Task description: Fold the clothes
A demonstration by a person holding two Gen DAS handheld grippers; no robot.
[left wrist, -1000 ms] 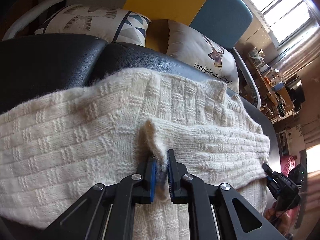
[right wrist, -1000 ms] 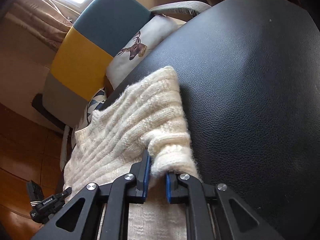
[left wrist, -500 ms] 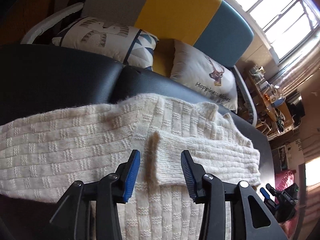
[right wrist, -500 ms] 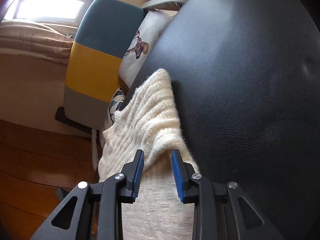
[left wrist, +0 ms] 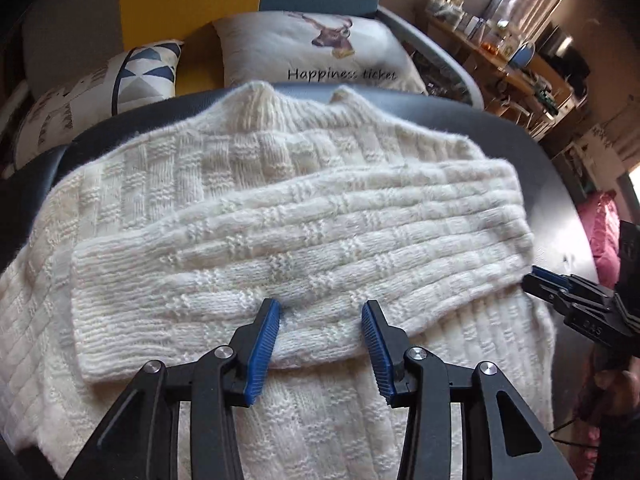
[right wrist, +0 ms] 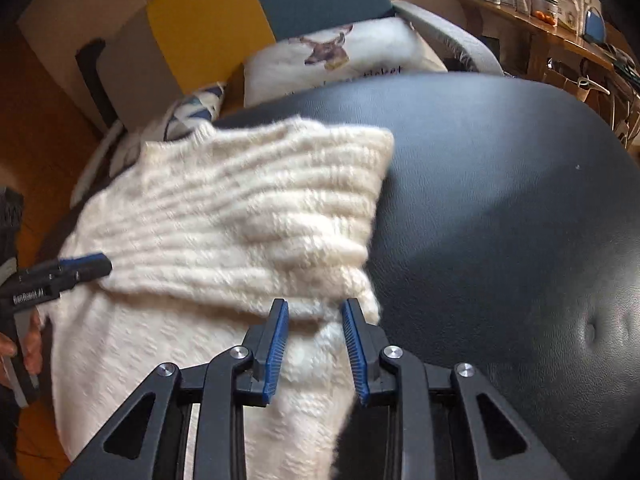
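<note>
A cream knitted sweater (left wrist: 248, 168) lies flat on a black leather seat (left wrist: 552, 184), collar at the far side. One sleeve (left wrist: 304, 240) is folded across its body. My left gripper (left wrist: 320, 312) is open just above the sleeve's near edge, holding nothing. My right gripper (right wrist: 314, 312) is open over the sweater's right edge (right wrist: 240, 216), holding nothing. The right gripper also shows at the right of the left wrist view (left wrist: 576, 300); the left gripper shows at the left of the right wrist view (right wrist: 60, 272).
Two cushions, a deer print one (left wrist: 320, 52) and a triangle pattern one (left wrist: 100, 92), lean against a yellow and blue chair back (left wrist: 240, 8) behind the seat. A cluttered wooden shelf (left wrist: 512, 56) stands at the back right. Bare black leather (right wrist: 500, 220) spreads right of the sweater.
Both grippers were shut on sweater fabric a second ago; both have opened and let go. The sleeve now lies flat across the body, and both grippers have drawn back.
</note>
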